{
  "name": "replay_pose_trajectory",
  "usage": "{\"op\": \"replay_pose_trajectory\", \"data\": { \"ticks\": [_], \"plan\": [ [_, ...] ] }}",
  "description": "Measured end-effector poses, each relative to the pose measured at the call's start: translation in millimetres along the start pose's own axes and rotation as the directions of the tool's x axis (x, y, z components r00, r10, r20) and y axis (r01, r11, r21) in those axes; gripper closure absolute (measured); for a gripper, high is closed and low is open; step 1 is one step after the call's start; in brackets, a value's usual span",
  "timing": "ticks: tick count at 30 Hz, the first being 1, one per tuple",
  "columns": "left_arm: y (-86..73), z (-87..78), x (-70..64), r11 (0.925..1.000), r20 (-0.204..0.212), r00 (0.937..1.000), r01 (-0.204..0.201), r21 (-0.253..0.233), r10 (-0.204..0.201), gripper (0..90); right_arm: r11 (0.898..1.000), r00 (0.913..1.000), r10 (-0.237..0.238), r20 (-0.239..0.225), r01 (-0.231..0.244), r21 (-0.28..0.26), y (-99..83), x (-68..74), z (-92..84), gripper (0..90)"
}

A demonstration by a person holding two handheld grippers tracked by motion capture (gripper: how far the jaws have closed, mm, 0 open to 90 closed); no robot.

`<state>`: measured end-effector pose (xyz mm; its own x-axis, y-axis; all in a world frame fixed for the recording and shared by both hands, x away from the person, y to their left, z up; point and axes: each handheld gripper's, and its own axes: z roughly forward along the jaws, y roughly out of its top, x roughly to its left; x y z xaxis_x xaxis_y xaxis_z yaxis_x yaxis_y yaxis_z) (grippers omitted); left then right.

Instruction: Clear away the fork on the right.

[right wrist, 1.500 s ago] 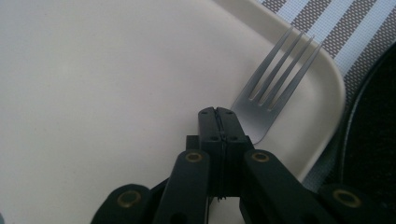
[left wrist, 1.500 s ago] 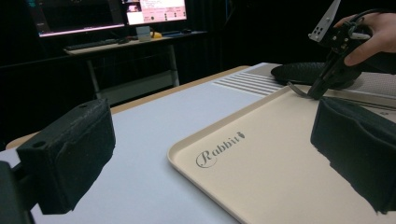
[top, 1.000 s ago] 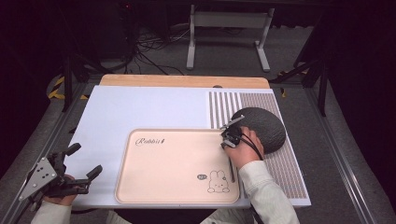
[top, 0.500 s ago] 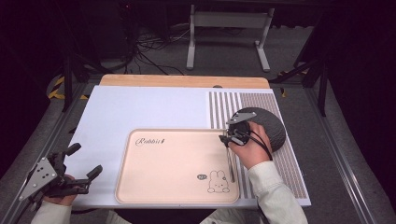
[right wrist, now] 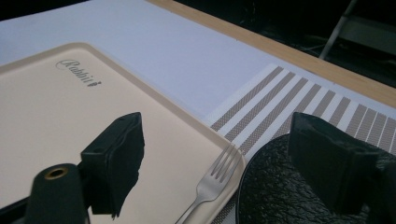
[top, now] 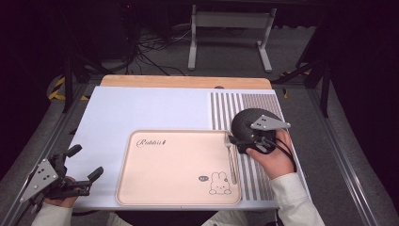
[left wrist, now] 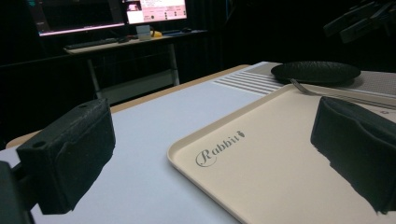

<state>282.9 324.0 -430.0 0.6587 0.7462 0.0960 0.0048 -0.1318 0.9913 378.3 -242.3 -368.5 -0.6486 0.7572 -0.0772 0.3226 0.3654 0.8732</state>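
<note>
Two black jaws of the right tool (top: 239, 143) stand wide apart with nothing between them. Over the last second this tool has drawn back a little from the tray's (top: 179, 165) right rim towards the dark plate (top: 249, 123) just beyond that rim. The fork (top: 231, 162), hard to make out under the tool a second ago, now lies in plain sight and free of both jaws. I judge the fork to be set down and released, so that placing step looks finished and the right tool is free for whatever comes next. The fork is slim, silver metal with four tines. It lies flat along the inside of the tray's right edge, with its tines at the tray's far right corner close to the plate and its handle running back towards the person. The left tool (top: 86, 161) has not shifted: it hangs off the tray's near left corner, jaws wide and empty, over the table (top: 141, 108).
</note>
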Motion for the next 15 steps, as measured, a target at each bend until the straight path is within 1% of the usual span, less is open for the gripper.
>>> {"op": "replay_pose_trajectory", "data": {
  "ticks": [3, 8, 11, 12, 14, 15],
  "plan": [
    [-0.1, 0.3, -0.2, 1.0, 0.002, 1.0, 0.0, 0.003, 0.0, 0.6, 0.999, 1.0, 0.006, -0.005, -0.006, -0.033, -4.9, -3.3, -12.8, 19.2],
    [-0.1, -0.1, -0.1, 1.0, 0.001, 1.0, 0.001, 0.001, -0.001, 0.6, 0.995, 1.0, -0.005, -0.002, 0.004, -0.098, -18.8, -10.0, -31.6, 18.0],
    [-0.1, -0.3, -0.1, 1.0, -0.001, 1.0, 0.001, -0.003, -0.001, 0.6, 0.989, 1.0, -0.008, -0.003, 0.007, -0.15, -32.7, -15.3, -43.5, 17.3],
    [-0.1, -0.3, 0.0, 1.0, -0.001, 1.0, 0.001, -0.004, -0.001, 0.6, 0.986, 1.0, -0.004, -0.002, 0.004, -0.169, -40.6, -17.5, -48.7, 17.1],
    [0.0, -0.5, 0.1, 1.0, 0.0, 1.0, 0.001, -0.003, -0.001, 0.6, 0.976, 0.9997, -0.013, -0.019, 0.009, -0.219, -54.5, -21.0, -55.8, 16.8],
    [-0.1, -0.6, 0.1, 1.0, 0.0, 1.0, 0.0, -0.003, 0.0, 0.6, 0.971, 0.9995, -0.012, -0.031, 0.004, -0.241, -59.8, -22.0, -58.1, 16.8]
  ]
}}
